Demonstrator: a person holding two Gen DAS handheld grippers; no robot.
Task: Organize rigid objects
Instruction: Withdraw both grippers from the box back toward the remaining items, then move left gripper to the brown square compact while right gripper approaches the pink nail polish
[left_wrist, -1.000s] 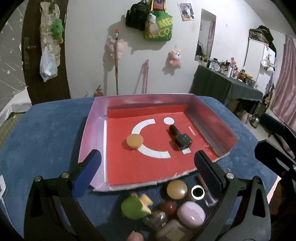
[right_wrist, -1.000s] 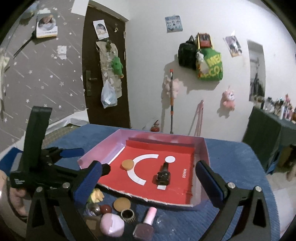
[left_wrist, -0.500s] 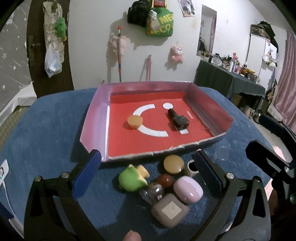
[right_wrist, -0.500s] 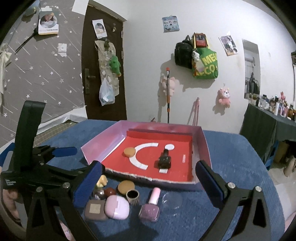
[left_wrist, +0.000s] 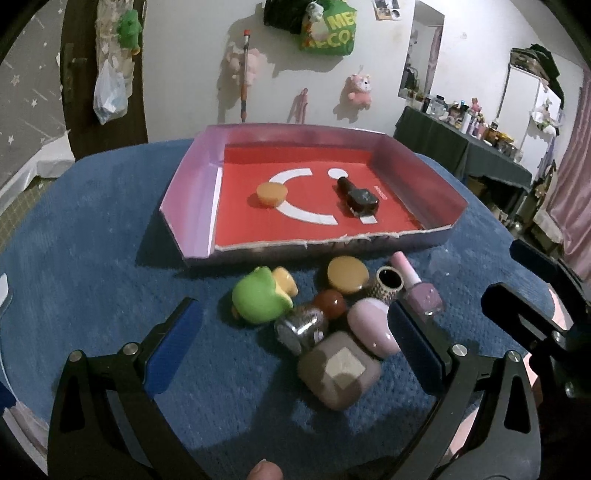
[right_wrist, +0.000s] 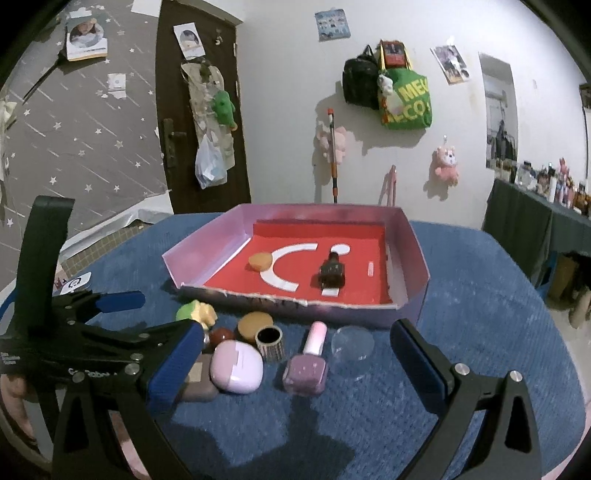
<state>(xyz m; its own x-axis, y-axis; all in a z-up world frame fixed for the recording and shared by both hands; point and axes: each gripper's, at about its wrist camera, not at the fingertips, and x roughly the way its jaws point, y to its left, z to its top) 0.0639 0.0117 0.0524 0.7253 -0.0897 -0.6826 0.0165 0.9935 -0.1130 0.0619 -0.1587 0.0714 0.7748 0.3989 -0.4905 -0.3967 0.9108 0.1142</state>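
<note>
Left tool (left_wrist: 291, 343): jaws spread wide, empty, hovering over the cluster on the blue counter (left_wrist: 92, 266). Right tool (right_wrist: 295, 358): also spread wide, empty. Between its fingers lie a lilac nail polish bottle (right_wrist: 308, 363) and pink case (right_wrist: 236, 365). Just beyond, the pink-walled tray (right_wrist: 413, 254) holds an orange disc (right_wrist: 260, 260) and dark bottle (right_wrist: 332, 273), well apart.

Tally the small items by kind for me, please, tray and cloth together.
Nail polish bottles: 2
Orange round discs: 2
Cases: 2
Green toy: 1
Red-brown ball: 1
Glittery jar: 1
Patterned ring: 1
Clear dome: 1
Total: 11
</note>
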